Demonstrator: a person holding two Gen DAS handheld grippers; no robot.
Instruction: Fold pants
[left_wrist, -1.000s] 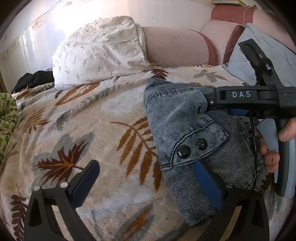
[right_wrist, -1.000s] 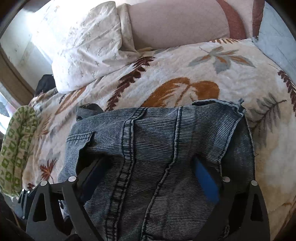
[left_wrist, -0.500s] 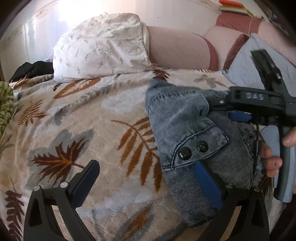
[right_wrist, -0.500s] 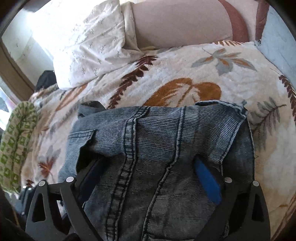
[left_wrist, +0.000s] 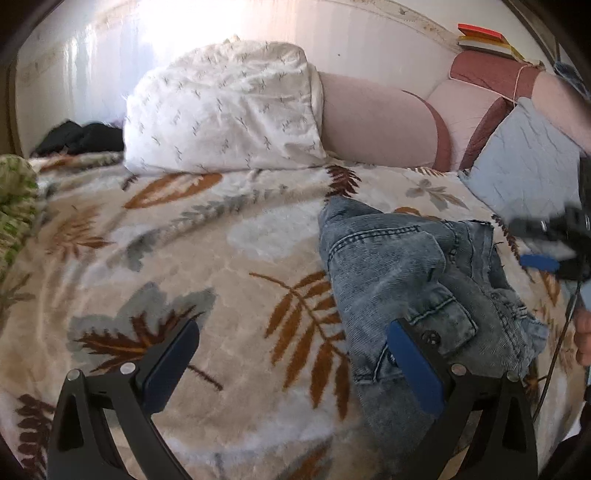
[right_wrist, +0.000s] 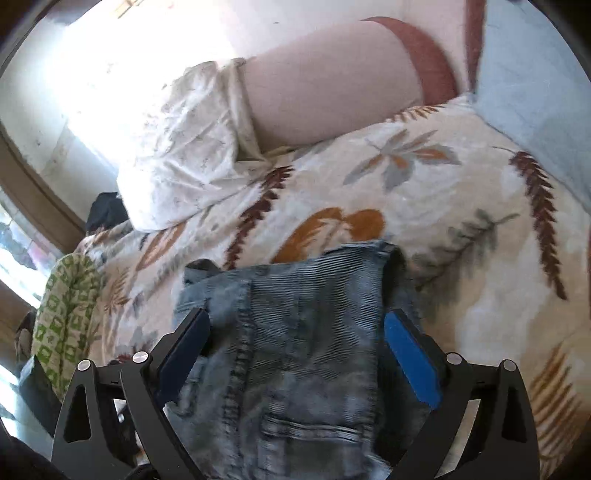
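A bed covered by a cream blanket (left_wrist: 229, 258) printed with brown, orange and grey leaves fills both views. At its far side, a white pillow (left_wrist: 225, 110) leans against a pink padded headboard (left_wrist: 373, 122), with a pale blue cushion (left_wrist: 524, 173) at far right. A green and white patterned cloth (right_wrist: 62, 317) lies at the left edge, and dark clothing (left_wrist: 81, 136) is bunched in the far left corner. The folded pants (left_wrist: 410, 280), faded blue denim, lie bunched on the blanket right of centre. The left gripper (left_wrist: 291, 354) is spread wide, gripping nothing; its right finger rests against the near edge of the pants by a buttoned flap, while its left finger hovers over bare blanket, well apart from the denim. The right gripper (right_wrist: 295, 350) is also wide open, its two fingers sitting either side of the denim with the fabric running between them; whether either pad touches the cloth cannot be told. In the left wrist view this gripper appears blurred at the right edge, beside part of a hand (left_wrist: 583, 339).
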